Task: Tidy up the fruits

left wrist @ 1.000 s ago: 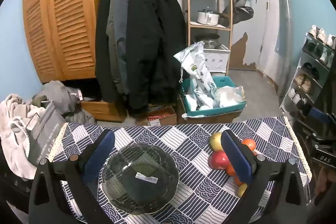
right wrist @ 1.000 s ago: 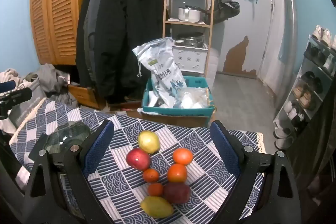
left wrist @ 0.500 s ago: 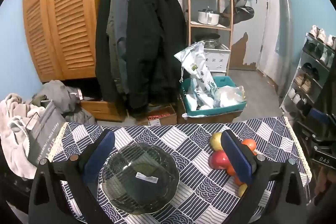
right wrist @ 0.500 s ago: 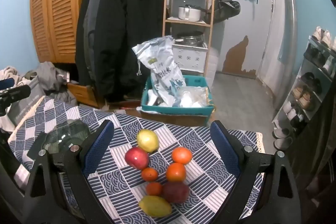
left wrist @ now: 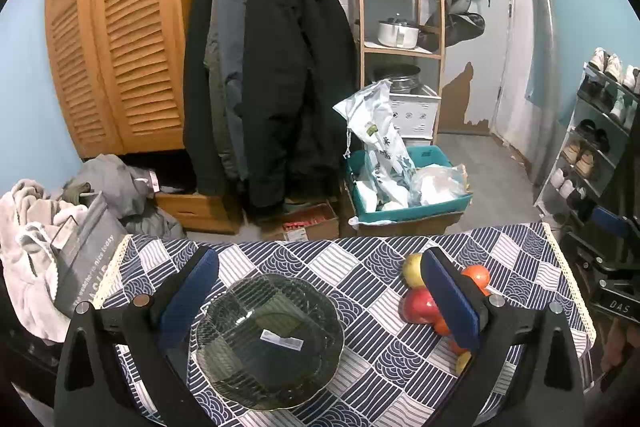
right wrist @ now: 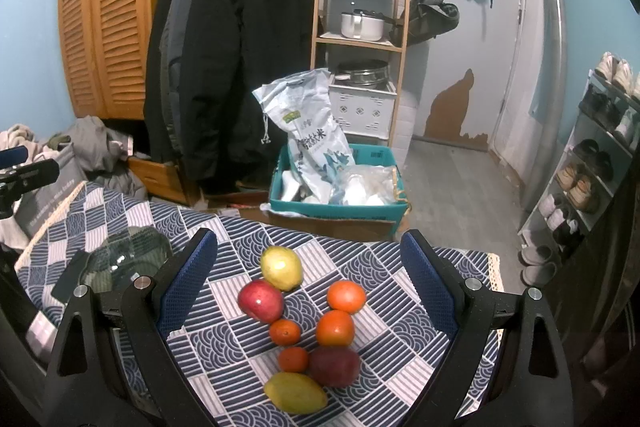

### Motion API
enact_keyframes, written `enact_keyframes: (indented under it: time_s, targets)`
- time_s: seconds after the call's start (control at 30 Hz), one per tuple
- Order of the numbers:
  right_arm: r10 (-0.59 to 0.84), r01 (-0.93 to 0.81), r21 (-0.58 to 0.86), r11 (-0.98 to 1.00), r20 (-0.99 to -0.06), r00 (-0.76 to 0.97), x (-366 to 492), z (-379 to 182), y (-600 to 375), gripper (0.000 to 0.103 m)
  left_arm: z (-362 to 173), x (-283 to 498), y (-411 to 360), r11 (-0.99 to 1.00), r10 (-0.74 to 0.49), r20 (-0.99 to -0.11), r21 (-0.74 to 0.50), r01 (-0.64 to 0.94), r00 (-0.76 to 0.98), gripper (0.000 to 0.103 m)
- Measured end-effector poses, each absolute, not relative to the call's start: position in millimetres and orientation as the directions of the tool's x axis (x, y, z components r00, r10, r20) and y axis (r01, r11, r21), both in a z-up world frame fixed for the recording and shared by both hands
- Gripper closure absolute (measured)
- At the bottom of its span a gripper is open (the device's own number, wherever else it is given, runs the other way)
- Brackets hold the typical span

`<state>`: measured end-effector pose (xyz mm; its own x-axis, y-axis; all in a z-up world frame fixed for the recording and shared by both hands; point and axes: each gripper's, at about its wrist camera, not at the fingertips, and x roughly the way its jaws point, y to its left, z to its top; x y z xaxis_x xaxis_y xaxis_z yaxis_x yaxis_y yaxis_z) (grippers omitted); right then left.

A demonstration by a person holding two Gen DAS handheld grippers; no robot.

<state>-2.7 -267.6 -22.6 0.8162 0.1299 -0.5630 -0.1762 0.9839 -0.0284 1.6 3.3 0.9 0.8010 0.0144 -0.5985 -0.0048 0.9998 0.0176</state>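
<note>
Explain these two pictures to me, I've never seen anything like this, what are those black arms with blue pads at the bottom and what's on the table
There is no robot here. A person holds a pair of hand-held tongs in each hand, and each pair carries a wide-angle camera looking forward along its two fingers. That is why the room looks bent.

One picture is from the left tongs, the other from the right tongs. The black arms with blue pads are the fingers. Both pairs stand wide open and hold nothing.

Below them is a table with a blue and white patterned cloth. In the left view a glass plate lies between the fingers, with no fruit on it. In the right view the fruit lies loose on the cloth: a red apple, oranges and yellowish fruits. The job is to organize it.
</note>
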Motion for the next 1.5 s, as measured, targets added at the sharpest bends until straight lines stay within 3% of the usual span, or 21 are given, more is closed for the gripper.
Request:
enact_keyframes:
  time_s: [1.5]
  targets:
    - [0.127, -0.174, -0.032, 0.984, -0.560, 0.819, -3.0, -20.4, -266.3, 0.012, 2.2, -0.8, 4.8, 1.000, 0.018, -0.588, 0.015, -0.011, 0.809, 0.001]
